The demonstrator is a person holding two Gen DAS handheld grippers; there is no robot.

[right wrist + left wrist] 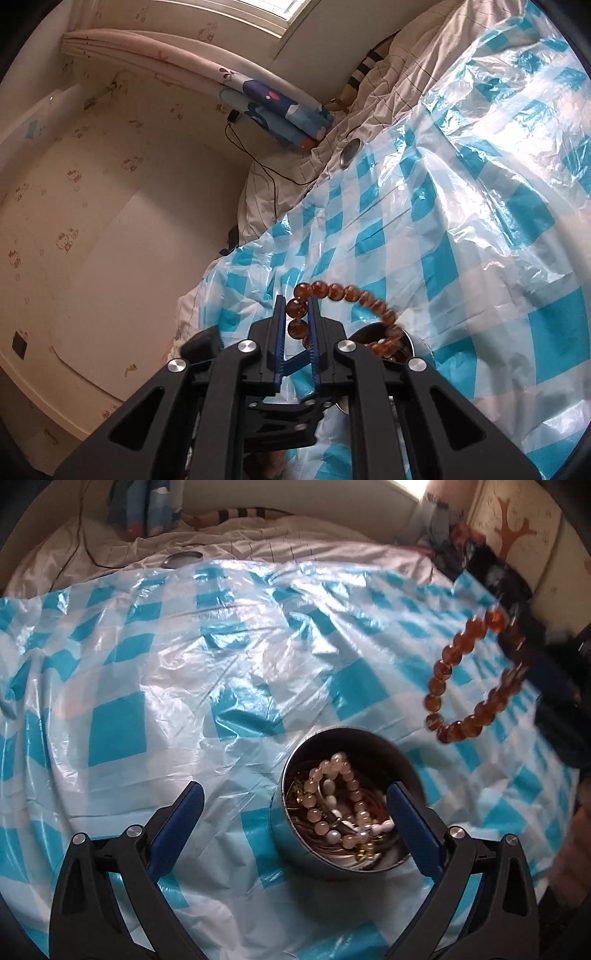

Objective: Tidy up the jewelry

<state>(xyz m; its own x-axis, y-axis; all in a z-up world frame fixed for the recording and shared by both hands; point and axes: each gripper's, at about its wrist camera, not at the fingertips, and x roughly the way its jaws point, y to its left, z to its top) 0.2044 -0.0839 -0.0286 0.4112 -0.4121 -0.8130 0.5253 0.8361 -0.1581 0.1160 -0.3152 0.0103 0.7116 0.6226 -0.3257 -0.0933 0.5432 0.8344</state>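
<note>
- Black gripper arms with blue pads fill the bottom of both wrist views.
- From the left wrist, the left gripper [295, 812] is seen spread wide over a round metal tin [291, 845], with no pad pressing on anything.
- 1 blue pad [412, 827] is seen in front of the tin's right side; the other stands well to the left of it.
- Pale pink and white bead strings [340, 805] are heaped inside the tin.
- The tin is set on a blue-and-white checked plastic sheet [147, 686] spread over a bed.
- From the right wrist, the right gripper [297, 306] is seen pressed nearly together, pinching an amber bead bracelet [332, 291].
- The bracelet is held clear of the sheet, hanging in a loop to the right of the tin in the left wrist view.
- A small round metal lid [183, 559] lies at the sheet's far edge, on the white bedding [258, 542].
</note>
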